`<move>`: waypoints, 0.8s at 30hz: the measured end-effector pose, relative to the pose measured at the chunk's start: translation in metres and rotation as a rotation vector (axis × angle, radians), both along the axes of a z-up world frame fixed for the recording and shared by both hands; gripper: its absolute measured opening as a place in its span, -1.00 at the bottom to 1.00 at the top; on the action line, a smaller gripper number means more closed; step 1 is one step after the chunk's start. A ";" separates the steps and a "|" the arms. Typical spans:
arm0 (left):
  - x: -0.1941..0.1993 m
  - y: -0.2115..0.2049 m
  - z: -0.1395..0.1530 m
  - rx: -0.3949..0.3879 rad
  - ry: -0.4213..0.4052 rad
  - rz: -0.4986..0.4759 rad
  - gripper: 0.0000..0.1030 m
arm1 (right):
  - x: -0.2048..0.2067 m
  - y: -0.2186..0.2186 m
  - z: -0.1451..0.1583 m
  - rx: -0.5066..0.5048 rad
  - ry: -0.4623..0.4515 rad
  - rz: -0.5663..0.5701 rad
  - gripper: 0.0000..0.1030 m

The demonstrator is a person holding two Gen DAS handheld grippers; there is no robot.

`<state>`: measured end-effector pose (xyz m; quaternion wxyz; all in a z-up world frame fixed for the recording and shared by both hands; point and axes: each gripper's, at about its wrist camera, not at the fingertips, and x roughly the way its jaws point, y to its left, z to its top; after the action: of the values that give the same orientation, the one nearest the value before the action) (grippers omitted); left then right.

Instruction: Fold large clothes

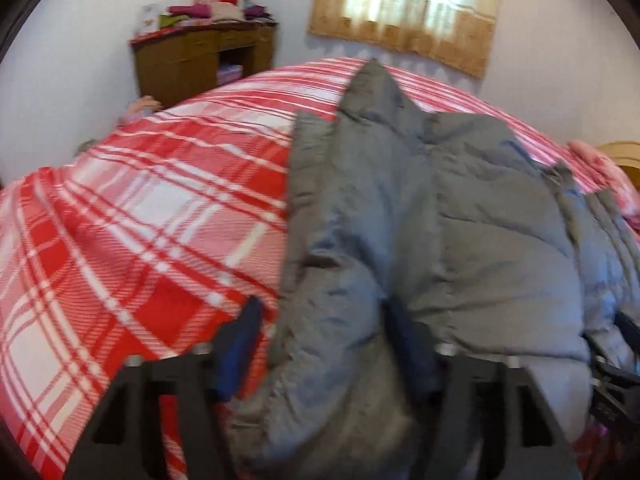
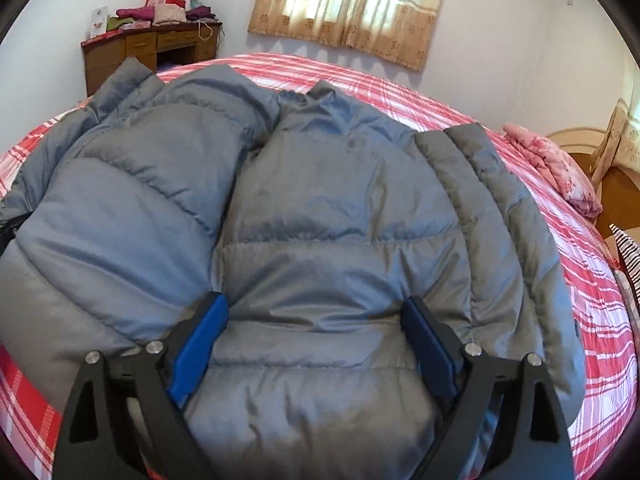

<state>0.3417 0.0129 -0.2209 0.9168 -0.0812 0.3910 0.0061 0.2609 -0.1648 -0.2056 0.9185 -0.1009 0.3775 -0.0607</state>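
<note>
A grey puffer jacket [image 2: 320, 208] lies spread on a bed with a red and white plaid cover [image 1: 120, 220]. In the left wrist view the jacket [image 1: 440, 208] fills the right half, and its left edge bulges up between the fingers of my left gripper [image 1: 326, 320], whose jaws stand wide apart around the padded fabric. In the right wrist view my right gripper [image 2: 316, 312] is open, its blue pads straddling the jacket's near hem without pinching it. A sleeve [image 2: 488, 216] is folded onto the jacket's right side.
A brown desk [image 1: 204, 60] piled with folded clothes stands against the far wall on the left. A curtained window [image 2: 352, 4] is behind the bed. A pink folded quilt [image 2: 552, 164] lies at the bed's right edge near a wooden headboard [image 2: 580, 148].
</note>
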 end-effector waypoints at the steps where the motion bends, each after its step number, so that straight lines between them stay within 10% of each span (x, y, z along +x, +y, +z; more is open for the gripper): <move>1: 0.001 0.001 0.001 -0.007 -0.002 -0.006 -0.03 | -0.001 0.001 0.000 -0.007 -0.003 -0.001 0.77; 5: -0.003 0.007 0.004 -0.086 -0.014 -0.062 -0.81 | -0.007 0.002 0.003 -0.017 -0.007 -0.005 0.76; 24: -0.062 0.080 0.042 -0.144 -0.075 0.023 -0.91 | -0.027 0.056 0.008 0.014 0.002 0.111 0.69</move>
<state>0.2795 0.0934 -0.1789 0.9224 -0.1516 0.3550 -0.0146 0.2338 -0.1091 -0.1979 0.9207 -0.1154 0.3728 -0.0069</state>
